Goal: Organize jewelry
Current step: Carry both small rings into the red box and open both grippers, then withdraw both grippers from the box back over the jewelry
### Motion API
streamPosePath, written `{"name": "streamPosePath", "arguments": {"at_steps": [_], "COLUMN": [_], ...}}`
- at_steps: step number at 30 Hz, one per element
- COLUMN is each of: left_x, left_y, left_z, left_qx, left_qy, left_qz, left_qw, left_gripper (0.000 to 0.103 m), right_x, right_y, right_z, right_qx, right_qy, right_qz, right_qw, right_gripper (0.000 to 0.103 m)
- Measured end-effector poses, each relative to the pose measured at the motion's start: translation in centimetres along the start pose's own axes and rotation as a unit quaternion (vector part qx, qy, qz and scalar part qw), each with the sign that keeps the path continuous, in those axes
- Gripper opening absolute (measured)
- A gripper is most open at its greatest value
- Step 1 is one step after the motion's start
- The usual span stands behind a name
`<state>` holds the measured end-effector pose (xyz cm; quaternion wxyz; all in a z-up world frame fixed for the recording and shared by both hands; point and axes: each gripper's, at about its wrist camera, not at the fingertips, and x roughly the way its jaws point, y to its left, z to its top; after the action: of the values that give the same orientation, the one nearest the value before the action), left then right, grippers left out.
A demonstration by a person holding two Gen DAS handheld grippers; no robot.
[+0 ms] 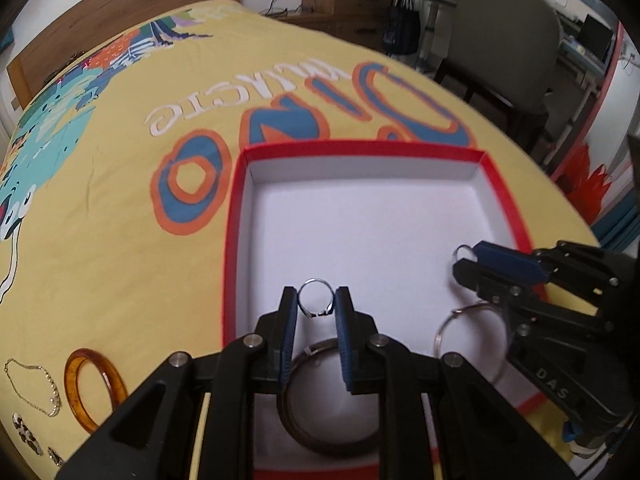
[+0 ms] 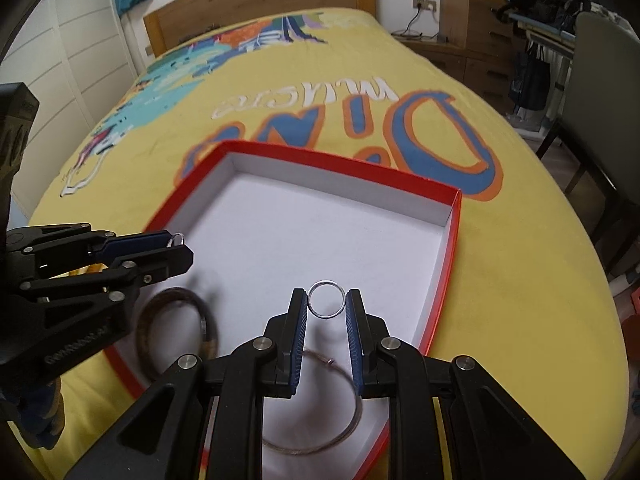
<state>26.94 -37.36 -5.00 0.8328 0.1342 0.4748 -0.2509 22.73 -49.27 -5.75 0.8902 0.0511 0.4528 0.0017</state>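
Note:
A red-rimmed box [image 1: 360, 148] with a white inside lies on the yellow bedspread. Over its near part, my left gripper [image 1: 316, 292] is shut on a small silver ring with a stone [image 1: 316, 280]. To the right, my right gripper [image 1: 468, 258] is also over the box. The right wrist view shows the right gripper [image 2: 326, 294] shut on a plain silver ring [image 2: 326, 282] above the box [image 2: 340, 162], with the left gripper [image 2: 180, 246] at the left. A dark bangle [image 1: 288, 412] [image 2: 176, 292] and a thin silver hoop [image 1: 440, 332] [image 2: 352, 420] lie in the box.
Left of the box on the bedspread lie an amber bangle [image 1: 74, 384], a fine chain necklace [image 1: 52, 392] and some small beaded pieces [image 1: 26, 432]. A wooden headboard [image 2: 256, 0] closes the far end. A grey chair [image 1: 504, 28] and drawers [image 2: 472, 20] stand to the right of the bed.

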Motion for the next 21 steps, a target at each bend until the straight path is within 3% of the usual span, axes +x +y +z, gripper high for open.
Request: {"name": "streamPosePath", "arguments": {"at_steps": [4, 12, 21], "left_x": [1.6, 1.2, -3.8], "left_y": [0.3, 0.5, 0.9], "left_z": [-0.5, -0.9, -2.1], "left_qx": [0.001, 0.007, -0.005], "left_qy": [0.018, 0.01, -0.024], "left_qz": [0.01, 0.02, 0.012], "left_qw": [0.9998, 0.9997, 0.9996], "left_gripper": [0.018, 0.019, 0.019], "right_x": [1.1, 1.3, -2.3], "right_y": [0.2, 0.7, -0.1], "right_z": [0.0, -0.3, -1.1], "right_qx": [-0.016, -0.037, 0.0], "right_qy": [0.012, 0.014, -0.021], "right_qz": [-0.003, -0.02, -0.02], "right_qw": [1.0, 0.999, 1.0], "right_gripper": [0.019, 0.021, 0.029]}}
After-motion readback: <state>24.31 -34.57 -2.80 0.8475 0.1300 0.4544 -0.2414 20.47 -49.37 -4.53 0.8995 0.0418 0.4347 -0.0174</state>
